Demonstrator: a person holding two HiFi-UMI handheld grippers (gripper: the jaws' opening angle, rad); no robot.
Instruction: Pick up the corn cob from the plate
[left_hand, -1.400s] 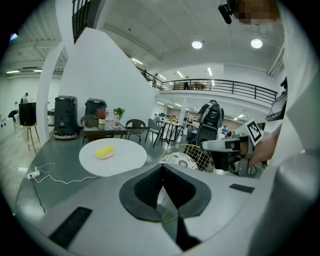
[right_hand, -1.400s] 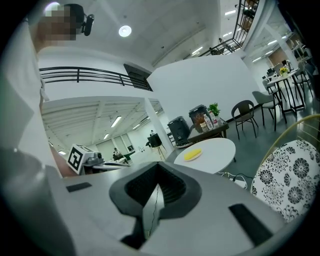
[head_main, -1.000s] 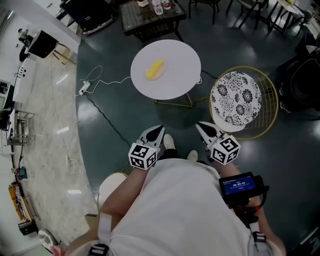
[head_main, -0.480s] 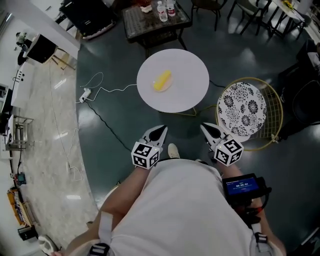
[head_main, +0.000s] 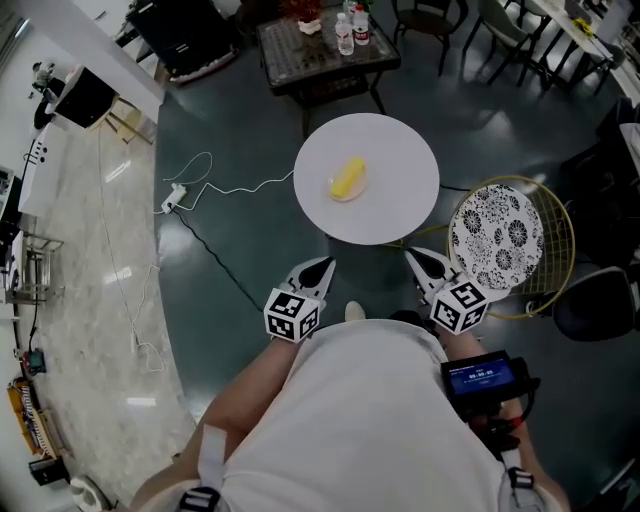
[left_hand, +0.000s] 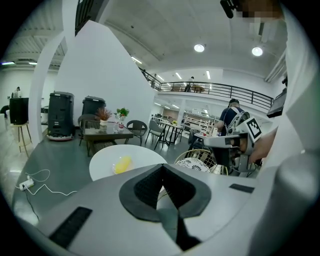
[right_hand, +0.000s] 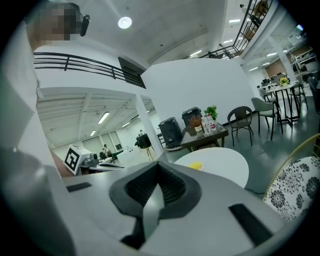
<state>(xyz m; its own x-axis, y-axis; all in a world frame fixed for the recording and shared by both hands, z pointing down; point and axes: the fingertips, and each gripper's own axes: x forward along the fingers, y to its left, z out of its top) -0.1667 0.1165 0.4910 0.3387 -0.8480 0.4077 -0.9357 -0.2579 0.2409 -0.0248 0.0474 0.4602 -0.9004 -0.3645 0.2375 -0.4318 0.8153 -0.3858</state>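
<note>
While we hold the left gripper and right gripper clenched, empty, at lower centre, the corn cob lies on its plate, upper-centre desk; approach and grasp remain.

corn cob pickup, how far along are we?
Done: nothing yet; the corn cob lies on its plate on the round white table. In hand: left tongs and right tongs, both shut and empty, point toward the table from short of its edge. Left: reach in, open, grip the cob, lift it.
</note>
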